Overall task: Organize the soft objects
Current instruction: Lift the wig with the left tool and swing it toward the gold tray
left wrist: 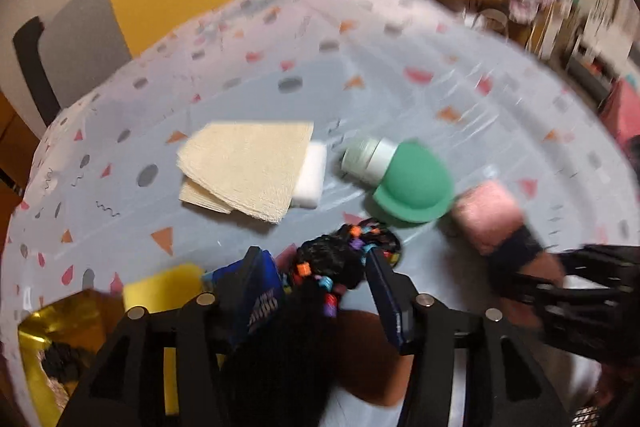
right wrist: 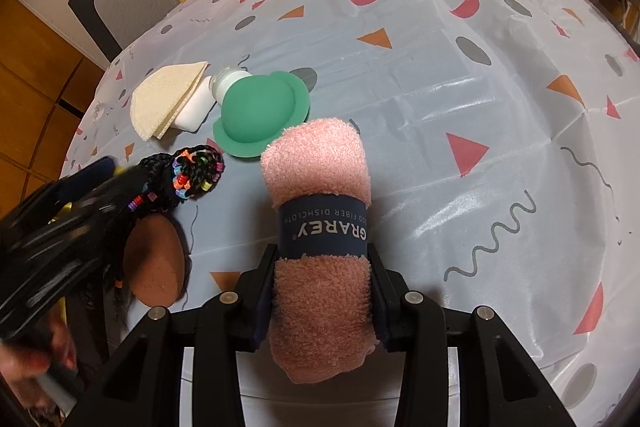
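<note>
- Yellow pad: lower left of the left wrist view, flat on the surface, partly behind the claw's left finger. A gold foil bag lies just left of it at the frame edge.
- Cloth stack: cream, fanned, left of centre in the right wrist view, its right edge overlapping a white sponge.
- Wig: black braids with coloured beads, lower left of the right wrist view, lying on the surface beside a brown oval.
- Left claw: bottom centre of its own view, fingers apart, with the wig's beaded end between them. That view is blurred, so I cannot tell whether either pad touches the braids; they do not look pinched.
- Green bottle: centre of the right wrist view, lying on its side, white cap toward the sponge, its flanged base just beside the towel's far end.
- Towel: pink roll with a dark paper band, centre of the right wrist view, pointing away from the camera.
- Right claw: bottom centre of its own view, clamped on the towel's near half, a pad pressed into each side just below the band.
</note>
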Demonstrator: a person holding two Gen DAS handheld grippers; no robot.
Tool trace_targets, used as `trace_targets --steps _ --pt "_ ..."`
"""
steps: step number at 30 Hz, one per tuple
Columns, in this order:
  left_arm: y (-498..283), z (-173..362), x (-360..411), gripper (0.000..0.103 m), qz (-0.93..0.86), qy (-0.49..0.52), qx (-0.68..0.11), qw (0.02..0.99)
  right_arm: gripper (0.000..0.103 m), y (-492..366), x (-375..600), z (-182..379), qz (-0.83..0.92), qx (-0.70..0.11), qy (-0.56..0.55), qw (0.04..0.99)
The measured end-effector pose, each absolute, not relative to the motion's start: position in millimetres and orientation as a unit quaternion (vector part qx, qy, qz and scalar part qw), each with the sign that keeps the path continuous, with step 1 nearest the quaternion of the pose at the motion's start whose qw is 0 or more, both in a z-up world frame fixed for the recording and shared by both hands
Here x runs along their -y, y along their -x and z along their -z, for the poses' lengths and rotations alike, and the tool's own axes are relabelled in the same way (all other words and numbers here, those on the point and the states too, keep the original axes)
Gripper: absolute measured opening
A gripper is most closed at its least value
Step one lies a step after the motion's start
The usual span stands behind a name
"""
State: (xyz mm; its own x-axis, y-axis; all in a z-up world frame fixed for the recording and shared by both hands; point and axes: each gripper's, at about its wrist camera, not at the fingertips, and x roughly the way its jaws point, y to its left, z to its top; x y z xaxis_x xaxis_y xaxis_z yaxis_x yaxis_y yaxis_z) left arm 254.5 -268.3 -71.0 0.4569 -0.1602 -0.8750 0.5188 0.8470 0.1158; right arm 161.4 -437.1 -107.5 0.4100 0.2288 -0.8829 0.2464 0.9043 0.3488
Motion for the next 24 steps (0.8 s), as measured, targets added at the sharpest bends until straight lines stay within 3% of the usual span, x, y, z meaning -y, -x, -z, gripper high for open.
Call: trace_targets --steps 4,12,14,16,21,24 --pt "-261 88 273 0.069 0.220 -0.197 -0.488 0.821 0.042 -161 443 108 0.003 -0.543 -0.233 0.807" --pt "-251 91 277 0.070 0.254 -0.194 -0.487 0.813 0.043 -161 441 107 0.005 -0.544 -0.226 0.808" --pt "-251 96 278 0.066 0.263 -0.174 -0.505 0.803 0.042 -161 441 107 0.005 -0.544 -0.224 0.809" --pt "-255 100 272 0.047 0.250 -0.148 -0.517 0.805 0.042 -162 440 107 0.005 -0.544 -0.222 0.809" --pt "-252 92 252 0.033 0.252 -0.101 -0.506 0.819 0.042 -163 436 107 0.005 -0.544 -0.212 0.812" --pt "-243 80 240 0.033 0.254 -0.075 -0.488 0.832 0.041 -163 437 108 0.006 -0.544 -0.217 0.811"
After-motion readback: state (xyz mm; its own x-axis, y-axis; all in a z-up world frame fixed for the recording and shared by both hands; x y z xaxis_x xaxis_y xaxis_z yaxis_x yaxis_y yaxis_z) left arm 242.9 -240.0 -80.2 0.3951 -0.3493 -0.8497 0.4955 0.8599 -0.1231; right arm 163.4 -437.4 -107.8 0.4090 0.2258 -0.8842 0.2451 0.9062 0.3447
